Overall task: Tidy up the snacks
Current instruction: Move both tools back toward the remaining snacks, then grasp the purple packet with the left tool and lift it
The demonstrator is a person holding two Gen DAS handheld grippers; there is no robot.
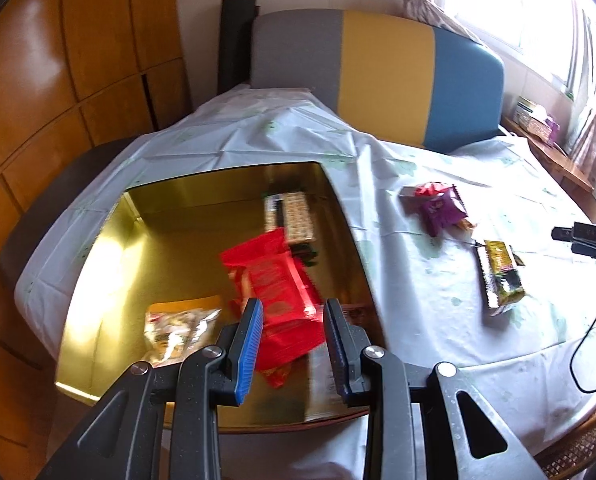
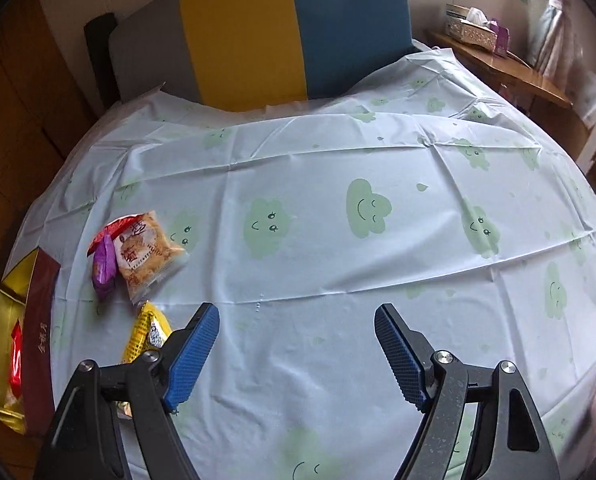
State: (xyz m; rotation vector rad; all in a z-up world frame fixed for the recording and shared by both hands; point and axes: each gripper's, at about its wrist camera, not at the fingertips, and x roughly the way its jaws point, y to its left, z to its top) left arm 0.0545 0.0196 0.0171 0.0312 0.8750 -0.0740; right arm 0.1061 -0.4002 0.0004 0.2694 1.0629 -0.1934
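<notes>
Daylight is admitted through the window (image 1: 538,12), which is blown out to white. Strong glare is thrown off the gold box (image 1: 98,280). The red packet (image 1: 278,280) is smeared by motion blur. Edges are bent and darkened by fisheye distortion.

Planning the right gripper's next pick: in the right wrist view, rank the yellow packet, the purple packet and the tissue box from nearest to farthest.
1. Yellow packet, beside the left finger.
2. Purple packet, farther left.
3. Tissue box, far shelf, upper right.
</notes>
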